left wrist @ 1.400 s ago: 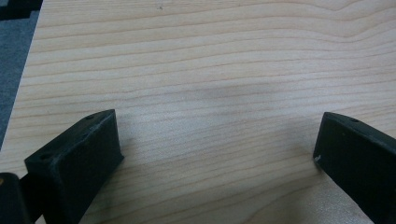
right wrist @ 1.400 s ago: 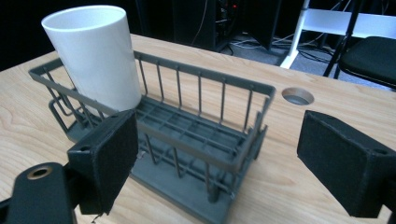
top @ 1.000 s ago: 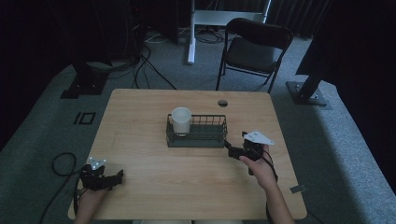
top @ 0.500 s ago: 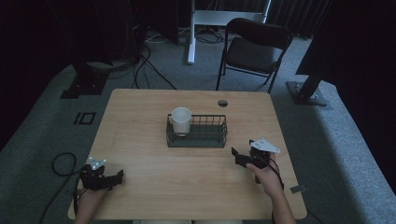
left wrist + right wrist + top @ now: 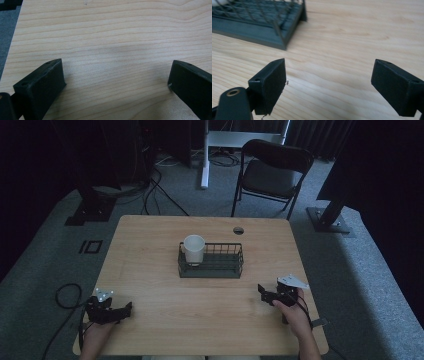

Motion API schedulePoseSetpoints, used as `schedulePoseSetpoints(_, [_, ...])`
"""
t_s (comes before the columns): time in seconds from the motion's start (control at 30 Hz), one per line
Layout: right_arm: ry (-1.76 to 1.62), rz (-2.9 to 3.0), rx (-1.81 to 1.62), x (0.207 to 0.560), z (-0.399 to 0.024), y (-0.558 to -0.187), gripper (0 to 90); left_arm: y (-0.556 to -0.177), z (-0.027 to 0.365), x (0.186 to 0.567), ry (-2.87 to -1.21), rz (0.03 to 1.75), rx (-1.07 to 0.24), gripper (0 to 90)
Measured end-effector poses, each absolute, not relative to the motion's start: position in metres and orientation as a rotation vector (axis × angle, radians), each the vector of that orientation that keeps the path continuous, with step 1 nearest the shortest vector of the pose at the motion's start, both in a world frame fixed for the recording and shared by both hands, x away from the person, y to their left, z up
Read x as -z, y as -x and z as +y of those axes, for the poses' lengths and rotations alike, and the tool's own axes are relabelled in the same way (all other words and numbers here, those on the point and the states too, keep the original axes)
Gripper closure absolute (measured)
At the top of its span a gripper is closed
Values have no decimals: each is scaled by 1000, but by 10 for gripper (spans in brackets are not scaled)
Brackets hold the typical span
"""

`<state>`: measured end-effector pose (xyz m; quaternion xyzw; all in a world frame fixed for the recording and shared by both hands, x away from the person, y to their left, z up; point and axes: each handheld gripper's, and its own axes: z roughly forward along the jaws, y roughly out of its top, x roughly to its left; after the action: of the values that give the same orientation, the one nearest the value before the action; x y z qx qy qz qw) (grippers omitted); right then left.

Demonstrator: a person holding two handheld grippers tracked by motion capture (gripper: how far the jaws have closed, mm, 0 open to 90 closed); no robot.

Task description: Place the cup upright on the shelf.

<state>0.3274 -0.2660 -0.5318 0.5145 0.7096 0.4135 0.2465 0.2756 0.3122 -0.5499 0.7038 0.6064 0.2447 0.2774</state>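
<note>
A dark wire basket (image 5: 211,261) stands at the middle of the wooden table (image 5: 150,245), and a white cup (image 5: 194,249) sits upright in its left end. My right gripper (image 5: 262,291) rests low over the table's right front, open and empty, some way in front of the basket's right end. In the right gripper view a corner of the basket (image 5: 262,22) lies beyond the wide-apart jaws. My left gripper (image 5: 126,309) lies near the table's front left corner, open, with bare wood between its jaws (image 5: 115,75).
A small round hole (image 5: 238,230) marks the table's far side. A black folding chair (image 5: 270,172) stands behind the table, with cables and stand bases on the grey carpet. A cable loop (image 5: 67,295) trails off the table's left edge.
My right gripper has drawn back from the basket's right end toward the table's front right edge. The left gripper has stayed put.
</note>
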Motion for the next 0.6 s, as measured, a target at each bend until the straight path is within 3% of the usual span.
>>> schedulePoseSetpoints(0.6, [-1524, 1970, -982, 541, -295, -326, 125, -276, 312, 550, -1890, 1628, -657, 9])
